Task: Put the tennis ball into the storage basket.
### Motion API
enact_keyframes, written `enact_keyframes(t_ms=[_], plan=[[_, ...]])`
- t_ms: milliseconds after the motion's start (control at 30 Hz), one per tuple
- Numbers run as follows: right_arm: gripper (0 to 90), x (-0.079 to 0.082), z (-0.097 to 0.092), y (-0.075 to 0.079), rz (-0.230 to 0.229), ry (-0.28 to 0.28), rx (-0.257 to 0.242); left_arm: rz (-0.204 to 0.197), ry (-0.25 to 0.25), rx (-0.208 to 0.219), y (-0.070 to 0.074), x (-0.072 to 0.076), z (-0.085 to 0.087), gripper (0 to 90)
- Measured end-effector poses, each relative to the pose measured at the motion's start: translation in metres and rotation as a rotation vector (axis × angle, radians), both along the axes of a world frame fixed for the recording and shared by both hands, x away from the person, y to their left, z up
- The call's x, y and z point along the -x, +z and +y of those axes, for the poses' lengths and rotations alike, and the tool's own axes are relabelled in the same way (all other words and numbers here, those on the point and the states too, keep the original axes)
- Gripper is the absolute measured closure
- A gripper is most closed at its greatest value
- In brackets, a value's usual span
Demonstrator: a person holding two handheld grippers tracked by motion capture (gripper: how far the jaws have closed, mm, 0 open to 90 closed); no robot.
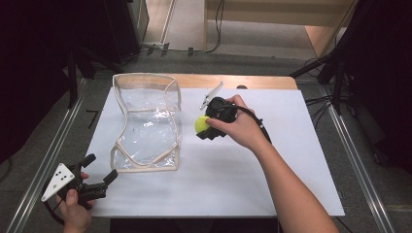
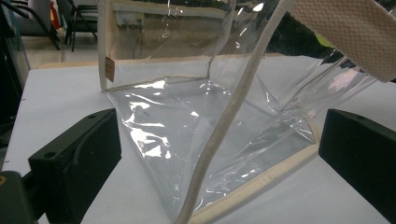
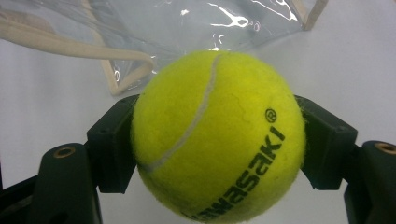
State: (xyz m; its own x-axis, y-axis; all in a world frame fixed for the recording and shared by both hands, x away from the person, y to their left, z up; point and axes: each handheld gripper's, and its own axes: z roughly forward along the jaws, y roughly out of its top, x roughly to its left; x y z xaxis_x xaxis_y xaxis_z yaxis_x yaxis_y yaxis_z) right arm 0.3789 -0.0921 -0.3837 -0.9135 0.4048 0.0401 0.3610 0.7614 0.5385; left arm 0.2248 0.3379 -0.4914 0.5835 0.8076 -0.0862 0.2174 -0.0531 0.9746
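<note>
1. While I hold the right claw (image 1: 203, 127) clamped on the tennis ball (image 3: 218, 137), the ball sits above the white counter (image 1: 291, 160), just to the right of the clear bag (image 1: 145, 121).
2. The bag lies to the left of the ball and close to it; that gap is what my next move turns on, I judge.
3. The bag's long axis runs away from me across the counter. Its cream-trimmed opening (image 1: 144, 77) seems to face up and away at the far end, though I can't be sure.
4. The ball has no long axis; its black lettering (image 3: 243, 179) faces the right gripper view.
5. My left claw (image 1: 99, 172) stands wide and empty at the bag's near corner (image 2: 196, 214), the nearer one for steadying the bag.
</note>
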Motion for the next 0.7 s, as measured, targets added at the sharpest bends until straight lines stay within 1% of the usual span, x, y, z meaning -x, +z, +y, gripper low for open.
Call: enact_keyframes(t_ms=[233, 533, 700], plan=[[23.1, 0.002, 0.003, 0.008, -0.003, 0.007, 0.001, 0.0, 0.001, 0.0, 0.0, 0.0, 0.0, 0.0], [23.1, 0.004, 0.008, 0.018, -0.019, 0.03, -0.01, -0.002, -0.003, -0.002, 0.0, 0.0, -0.001, 0.0], [23.1, 0.006, 0.01, 0.022, -0.006, 0.031, -0.014, -0.002, -0.004, -0.003, 0.0, 0.0, -0.001, 0.0]])
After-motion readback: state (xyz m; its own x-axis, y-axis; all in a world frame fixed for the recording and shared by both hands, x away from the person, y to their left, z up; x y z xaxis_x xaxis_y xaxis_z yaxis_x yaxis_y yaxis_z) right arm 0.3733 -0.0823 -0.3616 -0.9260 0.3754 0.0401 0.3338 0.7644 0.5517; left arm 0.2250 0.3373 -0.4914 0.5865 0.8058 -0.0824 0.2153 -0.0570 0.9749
